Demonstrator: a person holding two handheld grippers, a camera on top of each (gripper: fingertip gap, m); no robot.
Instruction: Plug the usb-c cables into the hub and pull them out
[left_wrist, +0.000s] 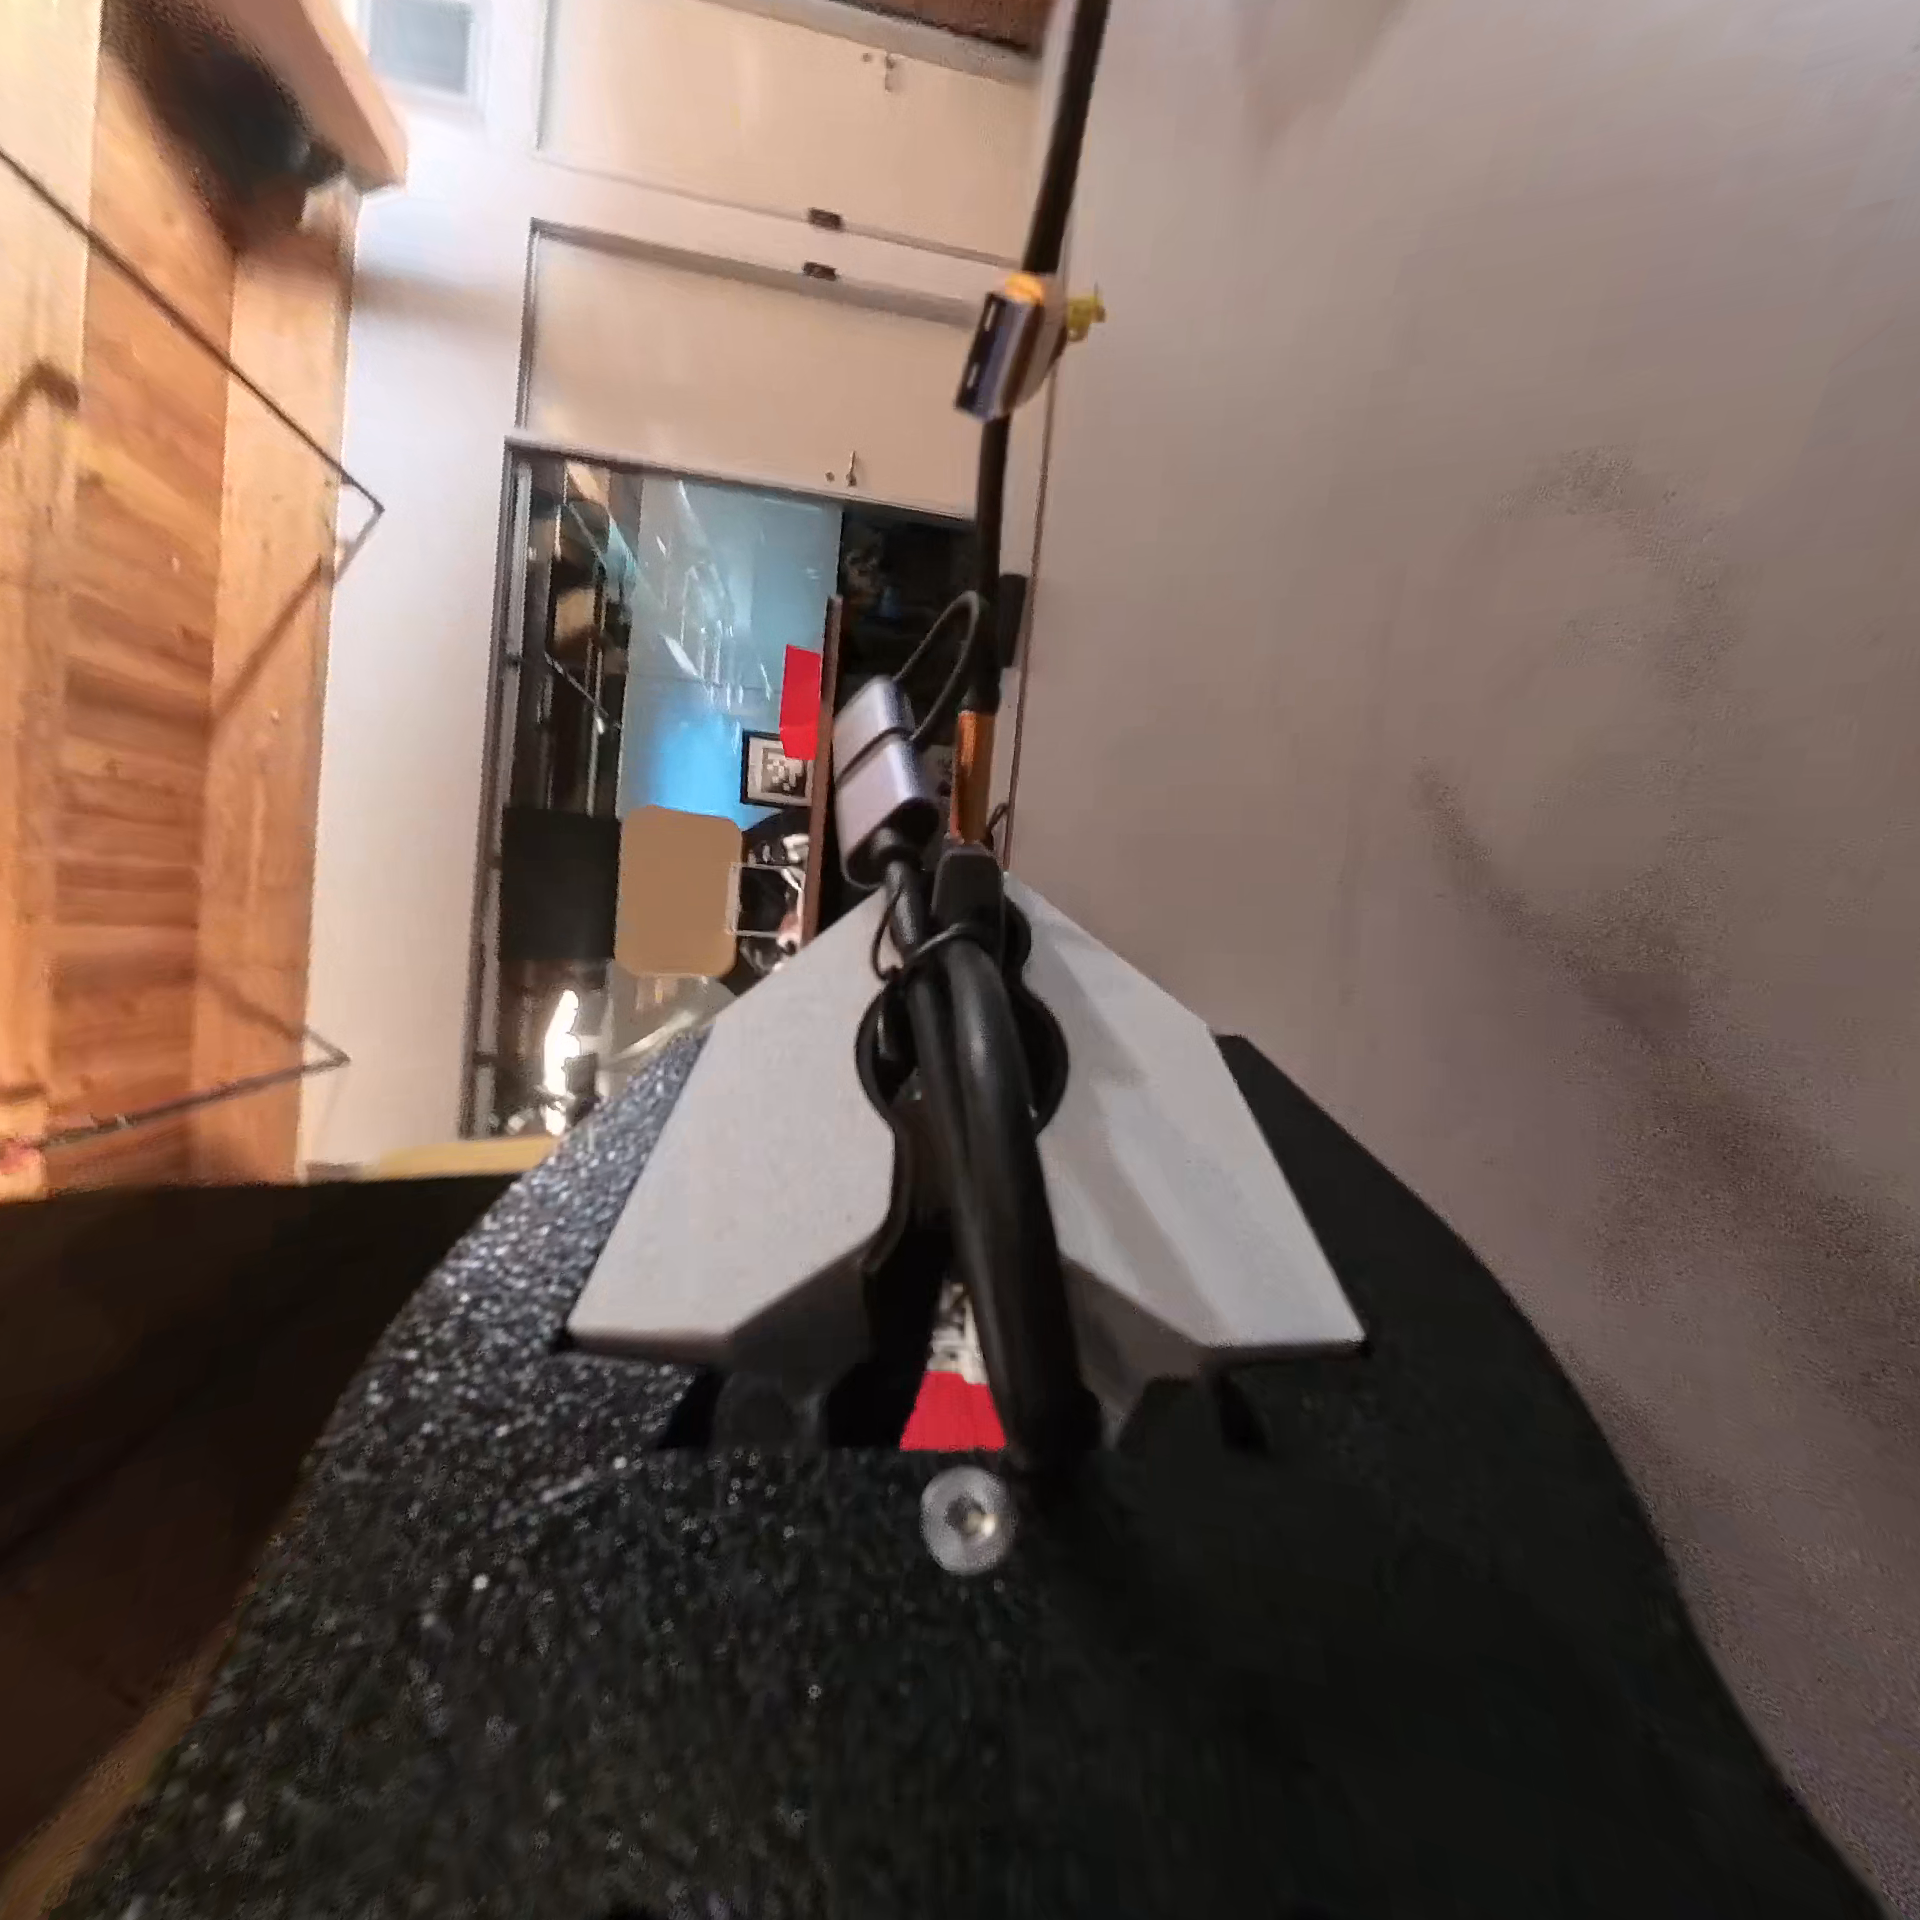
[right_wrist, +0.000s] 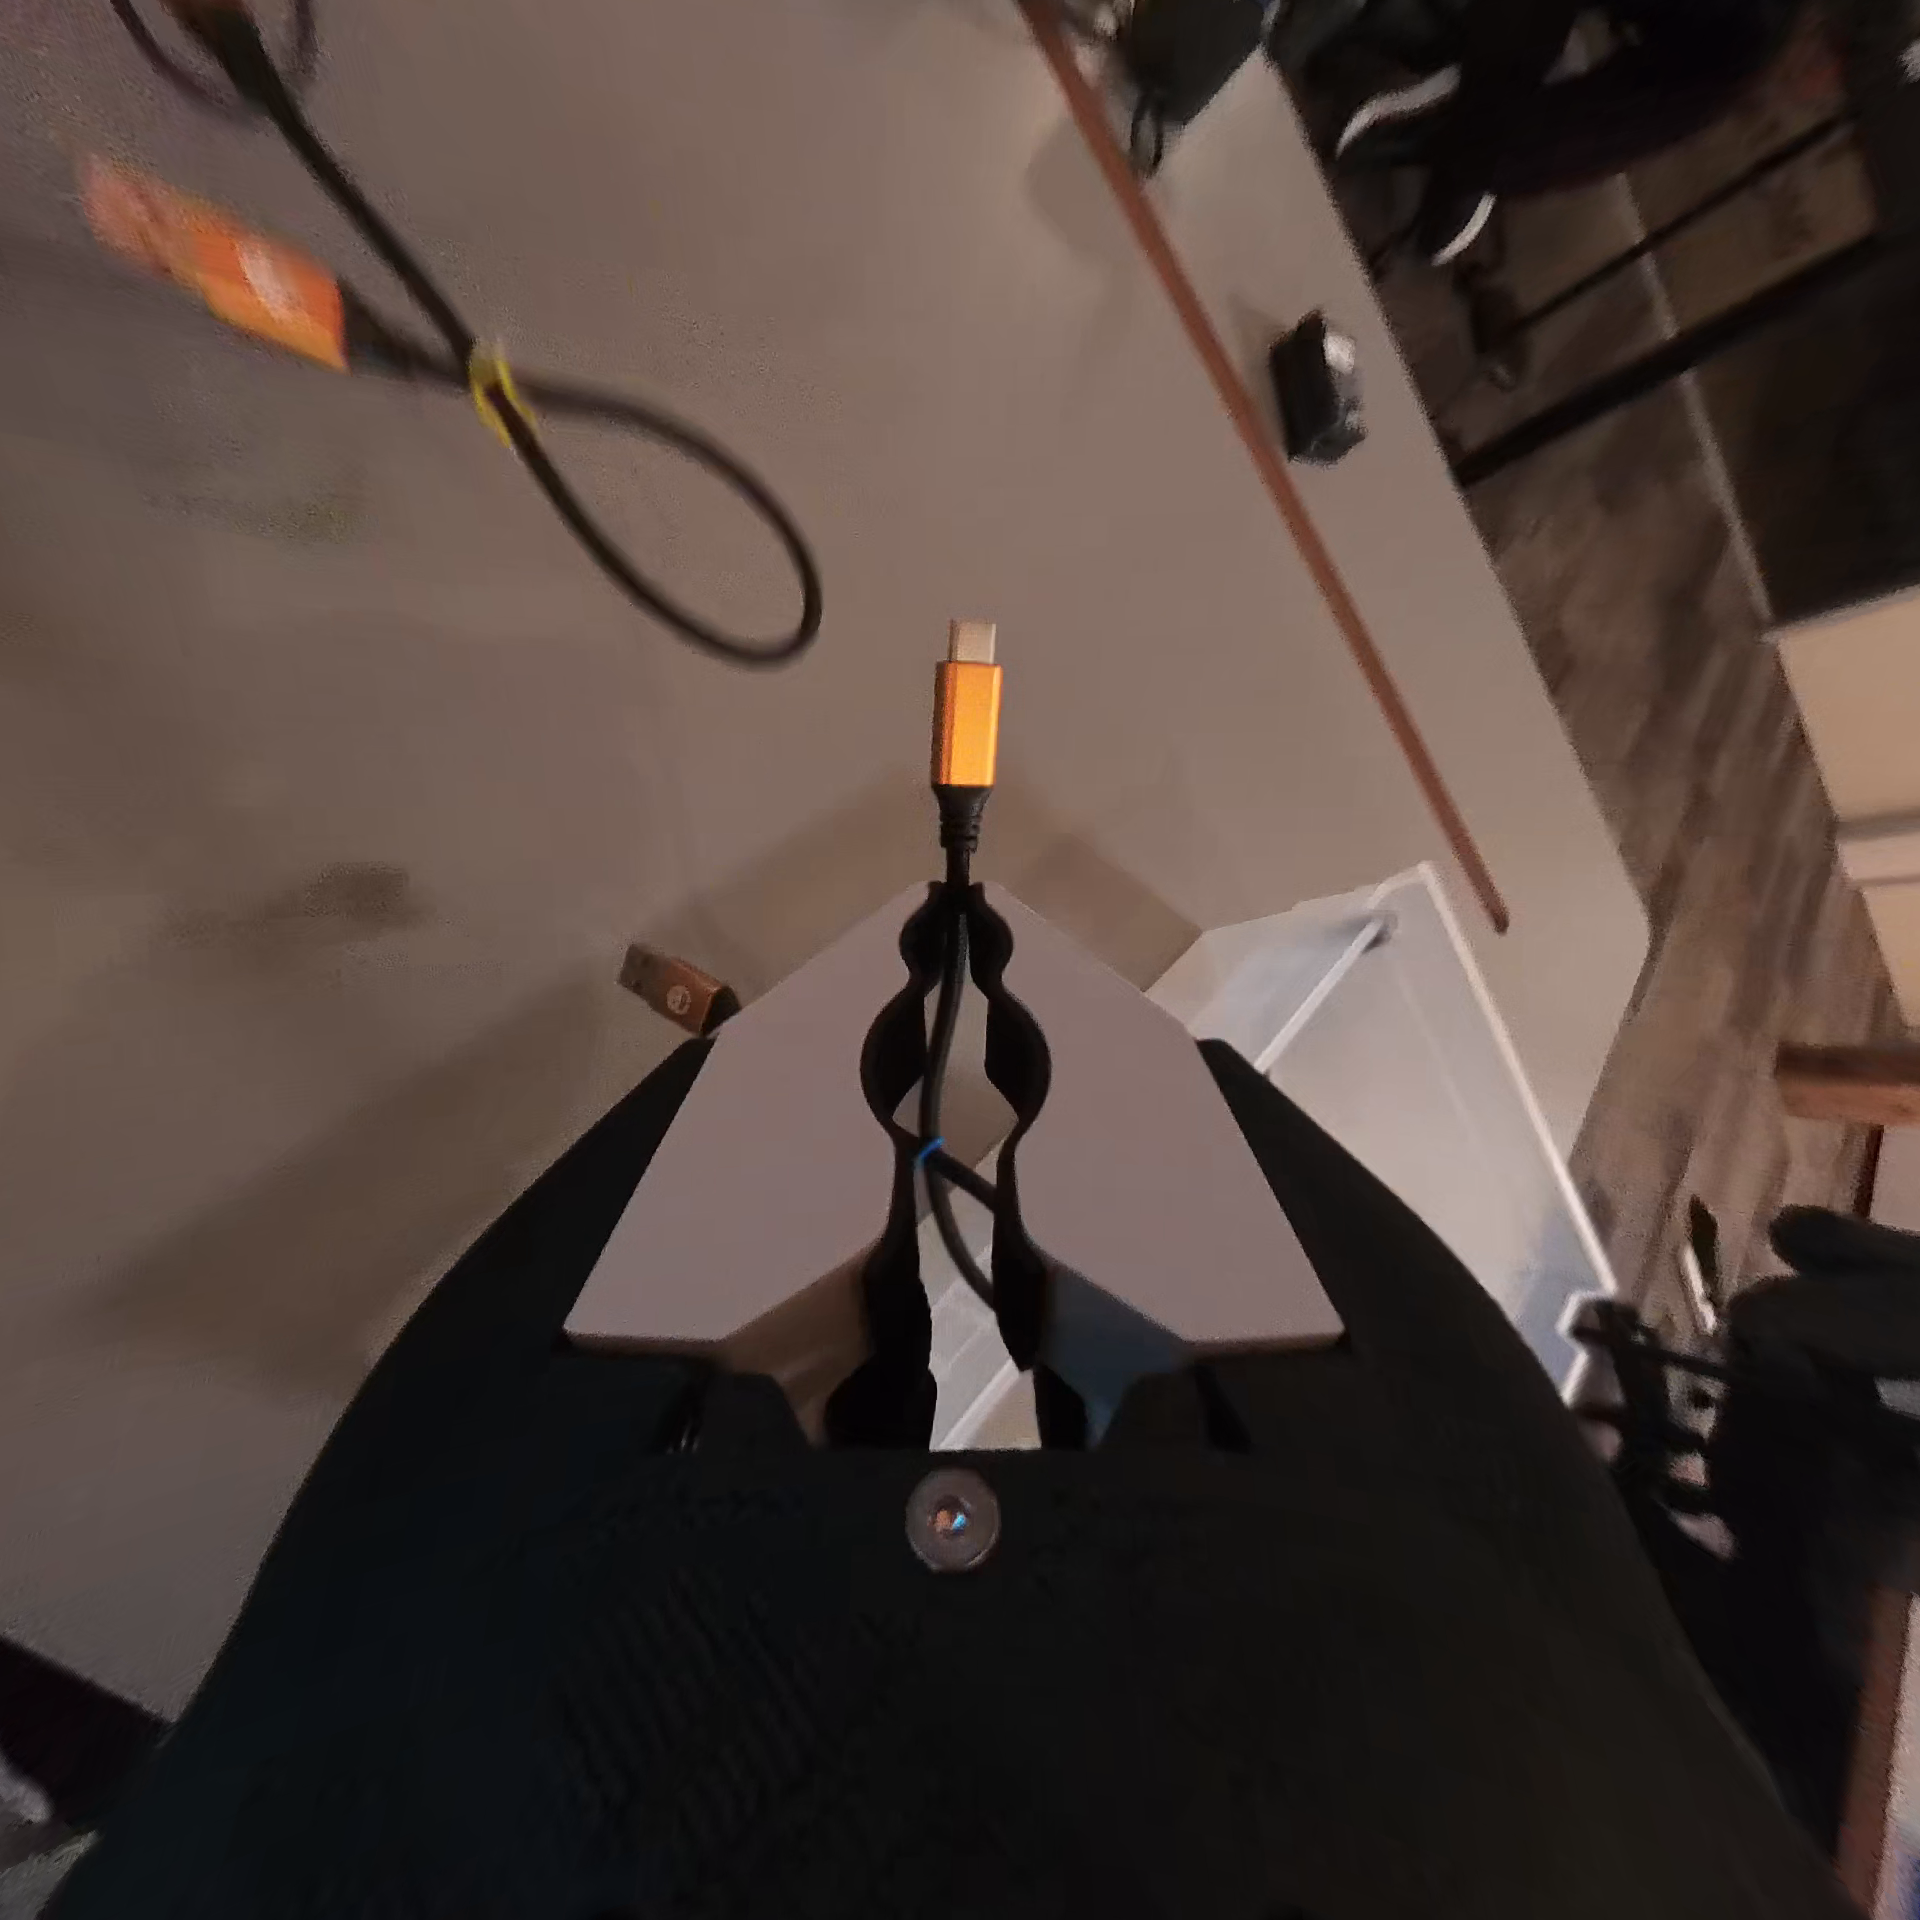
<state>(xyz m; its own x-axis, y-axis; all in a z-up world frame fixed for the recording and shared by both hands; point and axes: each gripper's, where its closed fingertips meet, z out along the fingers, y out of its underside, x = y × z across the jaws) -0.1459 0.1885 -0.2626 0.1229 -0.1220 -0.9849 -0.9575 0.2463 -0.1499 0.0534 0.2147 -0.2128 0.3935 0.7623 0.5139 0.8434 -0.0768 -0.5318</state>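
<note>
**Both grippers carrying cable, hub barely readable**

We're holding the orange-shelled USB-C plug (right_wrist: 967, 724) with the right gripper (right_wrist: 958, 896): jaws pressed together on the thin black cable (right_wrist: 943, 1049) just behind the strain relief, plug sticking out ahead of the tips, metal tongue pointing away from us over the bench (right_wrist: 312, 727). We're judging the plug light and rigid, the cable limp. Gripping this far back is letting the plug wobble; a hold on the orange shell itself would be stiffer for insertion.

The left gripper (left_wrist: 961, 883) is pinching a bundle of black cables (left_wrist: 971, 1143), jaws closed on them. Just beyond its tips we're seeing a grey metal connector body (left_wrist: 878, 769), likely the hub or its plug; we can't tell which, and no ports are showing. It's probably smooth, so slippery in a pinch.

Hard to read:
- The left wrist view is rolled sideways and blurred.
- Beyond the orange plug, a looped black cable (right_wrist: 644, 499) with a yellow tie (right_wrist: 497, 400) and another orange connector (right_wrist: 239, 275), both smeared.
- A third connector (right_wrist: 673, 995) is half hidden beside the right gripper.
</note>
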